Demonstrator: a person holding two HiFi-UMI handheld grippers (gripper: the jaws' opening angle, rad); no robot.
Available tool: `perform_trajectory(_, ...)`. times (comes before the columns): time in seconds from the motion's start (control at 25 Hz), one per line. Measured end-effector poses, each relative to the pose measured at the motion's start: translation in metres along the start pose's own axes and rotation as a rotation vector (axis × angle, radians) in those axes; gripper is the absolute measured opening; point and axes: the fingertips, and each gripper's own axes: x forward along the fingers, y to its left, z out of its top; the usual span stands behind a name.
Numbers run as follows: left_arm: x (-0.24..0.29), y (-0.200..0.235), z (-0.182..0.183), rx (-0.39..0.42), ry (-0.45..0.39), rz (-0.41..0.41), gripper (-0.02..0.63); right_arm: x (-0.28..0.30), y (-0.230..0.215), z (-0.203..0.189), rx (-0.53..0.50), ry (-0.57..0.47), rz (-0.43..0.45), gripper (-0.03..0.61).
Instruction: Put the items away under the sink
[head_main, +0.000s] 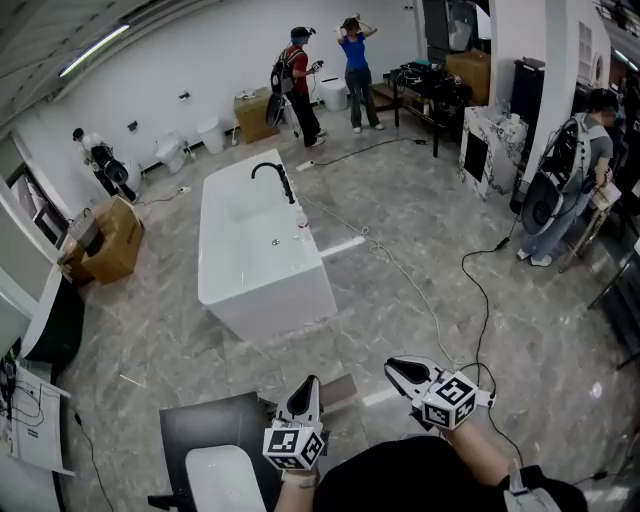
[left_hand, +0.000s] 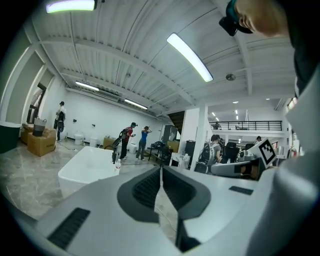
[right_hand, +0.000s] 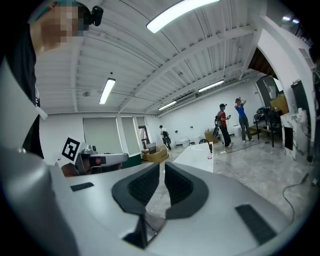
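While the sink sits at your 7 o'clock on its dark cabinet, your left gripper at 6 and right gripper at 5 are both clenched on nothing. A tub stands at 12.

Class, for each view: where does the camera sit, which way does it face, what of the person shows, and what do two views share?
Head view: on the head, down at the bathtub; left hand-held gripper, right hand-held gripper show.
Left gripper view: along its jaws, toward bathtub; right one shows.
Right gripper view: along its jaws, toward bathtub; left one shows.
Shared: the bathtub.
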Motion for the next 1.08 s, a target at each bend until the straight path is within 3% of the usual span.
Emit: perform_trajectory(1.08, 0.003, -0.014, 0.006, -0.008, 0.017, -0.046, 0.026, -0.021, -0.002, 0.014, 0.003, -0.031, -0.044, 0.052)
